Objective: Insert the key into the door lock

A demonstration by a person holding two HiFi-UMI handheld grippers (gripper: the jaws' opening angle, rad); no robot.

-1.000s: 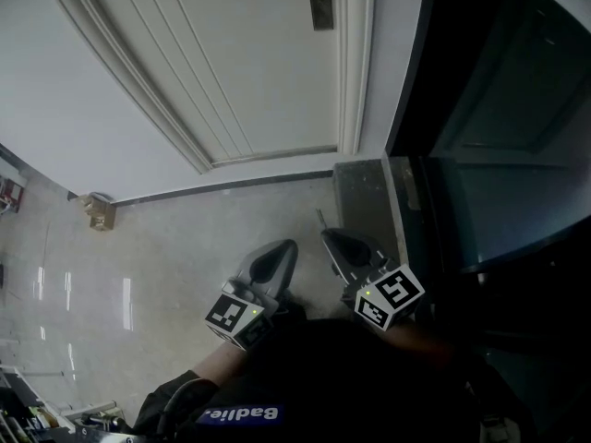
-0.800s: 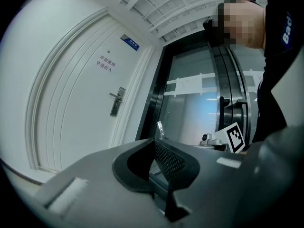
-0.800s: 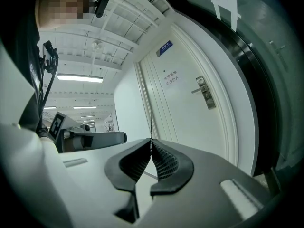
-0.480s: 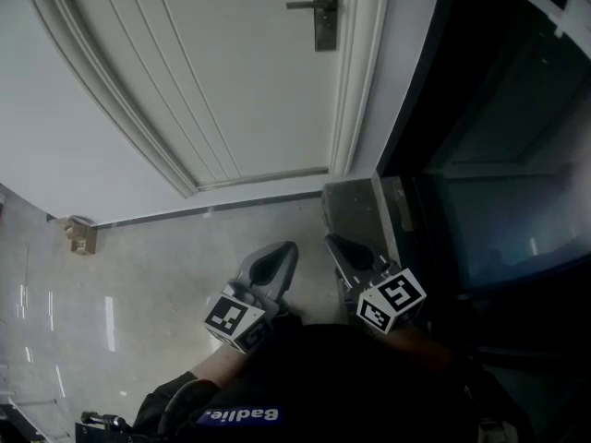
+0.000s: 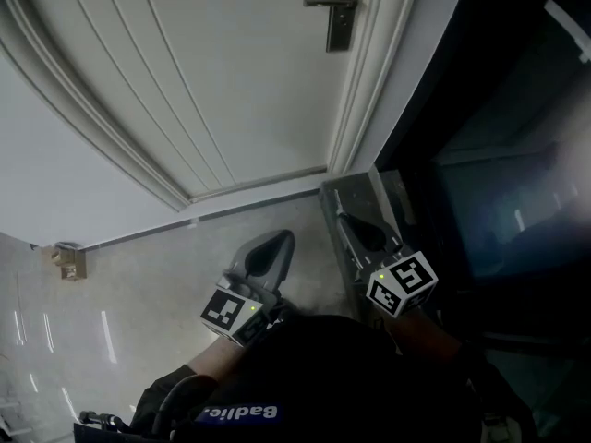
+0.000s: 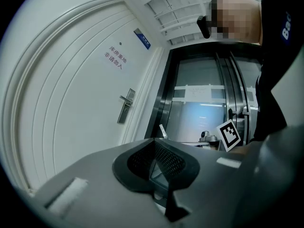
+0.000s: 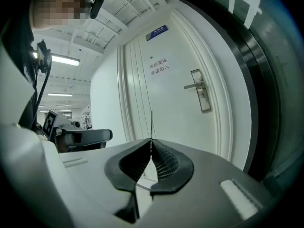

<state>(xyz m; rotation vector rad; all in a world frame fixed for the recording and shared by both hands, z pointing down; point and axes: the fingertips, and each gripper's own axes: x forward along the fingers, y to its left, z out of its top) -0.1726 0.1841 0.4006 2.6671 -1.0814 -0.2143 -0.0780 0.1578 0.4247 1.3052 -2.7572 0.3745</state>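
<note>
Grip on key (image 7: 151,125) shows only in right gripper view.

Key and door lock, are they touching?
Apart. The right gripper view shows the key, in the right gripper, with white door between it and the lock.

**Both grippers held low, side by side, jaws together**

In the head view's lower middle, the left gripper (image 5: 276,240) and right gripper (image 5: 347,221) point up the frame, near each other but apart, each on a bare forearm coming out of a dark sleeve. In its own view the left gripper (image 6: 154,142) has its pads meeting at the tip, with nothing between them. The right gripper (image 7: 151,144) pinches a thin key (image 7: 151,126), which stands edge-on past its tip.
</note>
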